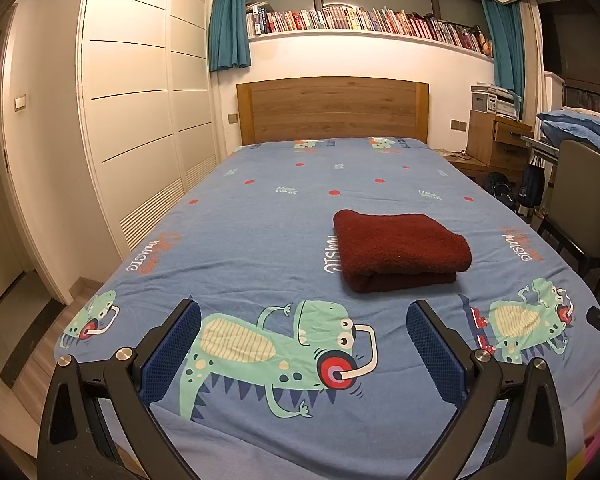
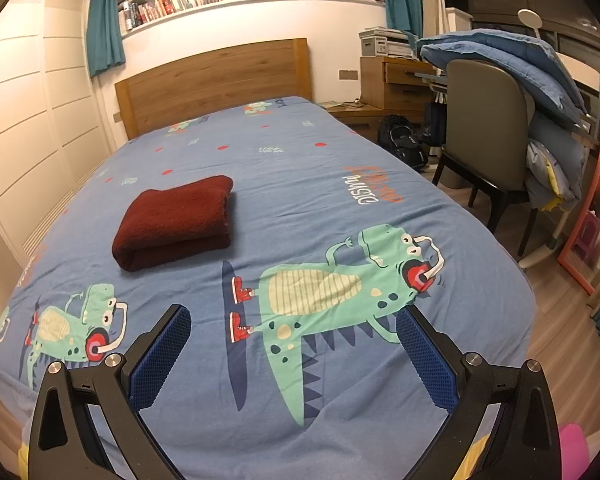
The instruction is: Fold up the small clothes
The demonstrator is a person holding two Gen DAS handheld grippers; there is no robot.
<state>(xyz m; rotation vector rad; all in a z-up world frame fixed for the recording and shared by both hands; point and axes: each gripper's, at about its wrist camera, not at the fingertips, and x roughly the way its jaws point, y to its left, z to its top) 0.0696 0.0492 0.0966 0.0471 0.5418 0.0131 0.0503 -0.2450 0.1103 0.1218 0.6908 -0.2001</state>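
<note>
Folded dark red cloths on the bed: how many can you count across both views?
1. The folded dark red cloth lies mid-bed on the blue sheet, beyond both grippers' fingers. None other shows.

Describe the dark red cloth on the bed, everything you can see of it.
The dark red cloth is a thick, fuzzy, terry-like piece, already folded into a neat rectangular stack of layers with rounded fold edges. It lies flat on the blue dinosaur-print bedsheet, near the bed's middle. Only the sheet touches it; both grippers hang open, well short of it.
</note>
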